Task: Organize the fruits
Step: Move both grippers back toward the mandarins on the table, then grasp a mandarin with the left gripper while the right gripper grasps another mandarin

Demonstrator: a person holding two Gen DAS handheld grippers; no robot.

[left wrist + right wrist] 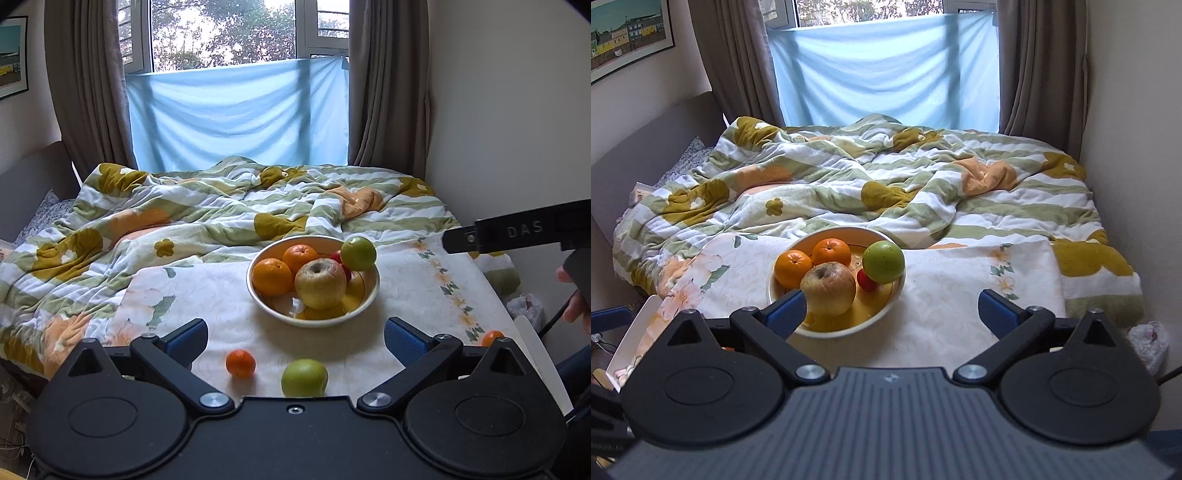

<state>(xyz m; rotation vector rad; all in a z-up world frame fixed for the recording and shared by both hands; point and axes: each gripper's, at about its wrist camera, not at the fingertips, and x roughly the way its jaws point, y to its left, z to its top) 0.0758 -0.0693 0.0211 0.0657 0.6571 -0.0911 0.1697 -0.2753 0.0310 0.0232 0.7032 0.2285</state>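
Fruit mostly sits in the bowl (373, 291), but a green apple (304, 377) lies loose just before our left gripper (295, 339), so with both jaws spread and empty, we should straddle it squarely, then squeeze gently.

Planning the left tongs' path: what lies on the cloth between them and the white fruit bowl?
In the left wrist view, a small orange tangerine and a green apple lie on the cloth between the open left tongs and the white fruit bowl.

Glossy ceramic-looking bowl (369, 295), matt quilted cloth duvet (184, 206), wrinkled dull apple (320, 283) beside a smooth waxy green one (358, 253) at two o'clock.
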